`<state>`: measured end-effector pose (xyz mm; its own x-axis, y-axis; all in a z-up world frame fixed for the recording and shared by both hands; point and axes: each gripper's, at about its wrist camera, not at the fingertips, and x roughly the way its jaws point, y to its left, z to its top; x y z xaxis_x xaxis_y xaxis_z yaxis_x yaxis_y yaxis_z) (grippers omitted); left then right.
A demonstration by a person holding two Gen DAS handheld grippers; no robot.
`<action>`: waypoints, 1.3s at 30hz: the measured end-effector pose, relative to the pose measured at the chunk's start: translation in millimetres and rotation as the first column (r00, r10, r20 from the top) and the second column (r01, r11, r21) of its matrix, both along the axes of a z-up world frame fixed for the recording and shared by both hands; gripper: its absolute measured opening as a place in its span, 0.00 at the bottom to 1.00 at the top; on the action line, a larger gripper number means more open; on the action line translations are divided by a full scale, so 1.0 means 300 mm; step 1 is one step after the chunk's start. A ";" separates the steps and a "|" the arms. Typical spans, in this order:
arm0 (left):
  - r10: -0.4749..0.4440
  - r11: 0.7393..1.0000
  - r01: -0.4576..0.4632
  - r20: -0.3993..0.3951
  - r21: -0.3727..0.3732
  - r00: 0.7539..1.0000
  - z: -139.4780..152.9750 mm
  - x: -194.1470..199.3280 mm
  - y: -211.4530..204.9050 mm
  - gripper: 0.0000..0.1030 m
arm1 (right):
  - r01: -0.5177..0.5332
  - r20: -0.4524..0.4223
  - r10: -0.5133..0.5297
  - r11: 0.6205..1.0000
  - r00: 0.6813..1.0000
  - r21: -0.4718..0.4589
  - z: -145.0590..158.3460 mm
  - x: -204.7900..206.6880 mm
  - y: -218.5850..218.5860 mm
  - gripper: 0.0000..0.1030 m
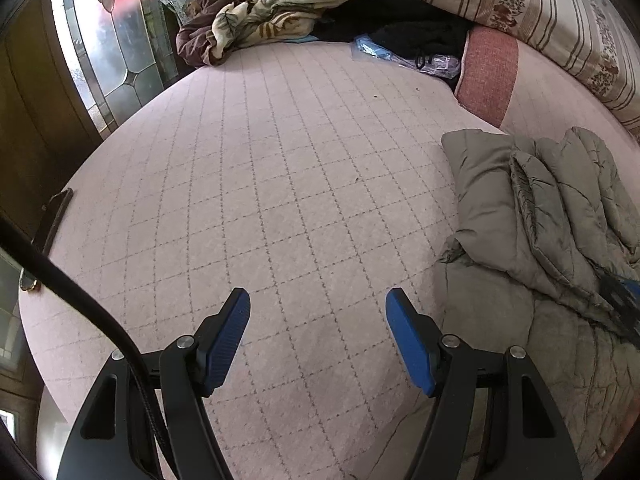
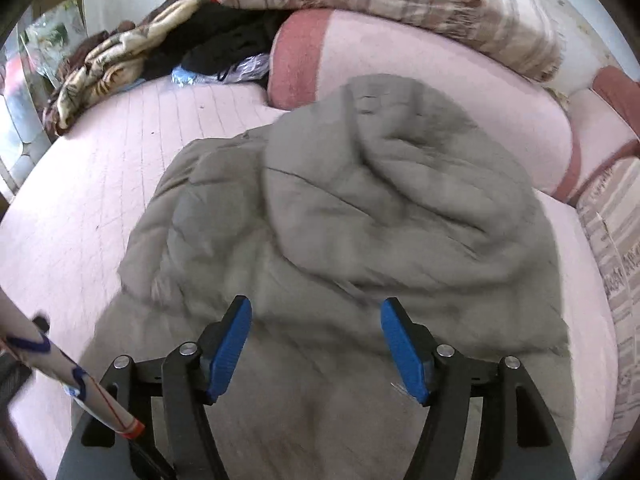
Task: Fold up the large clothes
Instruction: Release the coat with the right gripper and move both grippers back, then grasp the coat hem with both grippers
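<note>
A large grey-brown quilted coat (image 2: 344, 216) lies bunched on the pink checked bed cover (image 1: 256, 184), partly folded over itself. In the left wrist view the coat (image 1: 532, 240) lies at the right, beside and right of my left gripper (image 1: 318, 304), which is open and empty above bare bed cover. My right gripper (image 2: 316, 312) is open and empty just above the near part of the coat. The right wrist view is blurred.
A heap of patterned blanket (image 1: 280, 12) and dark clothes (image 1: 400, 20) lies at the far end of the bed. Striped bedding (image 1: 532, 12) and a pink pillow (image 2: 420, 80) line the right side. A glass door (image 1: 108, 52) stands left. A phone (image 1: 54, 216) lies at the left edge.
</note>
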<state>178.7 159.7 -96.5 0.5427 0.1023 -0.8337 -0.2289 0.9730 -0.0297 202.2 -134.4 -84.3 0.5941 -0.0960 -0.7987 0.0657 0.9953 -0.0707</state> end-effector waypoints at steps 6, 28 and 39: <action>0.001 0.998 -0.003 0.040 0.061 0.999 0.013 -0.057 -0.031 0.67 | 0.165 -0.028 -0.163 0.985 0.986 0.054 0.009 -0.338 -0.327 0.71; -0.187 0.975 0.180 -0.045 -0.129 0.981 -0.044 -0.355 -0.071 0.67 | 0.477 -0.115 -0.471 0.797 0.875 0.370 -0.231 -0.957 -1.047 0.77; -0.185 0.915 0.129 -0.113 -0.381 0.976 -0.162 -0.357 0.017 0.73 | 0.411 -0.103 -0.438 0.700 0.893 0.584 -0.343 -0.940 -1.067 0.81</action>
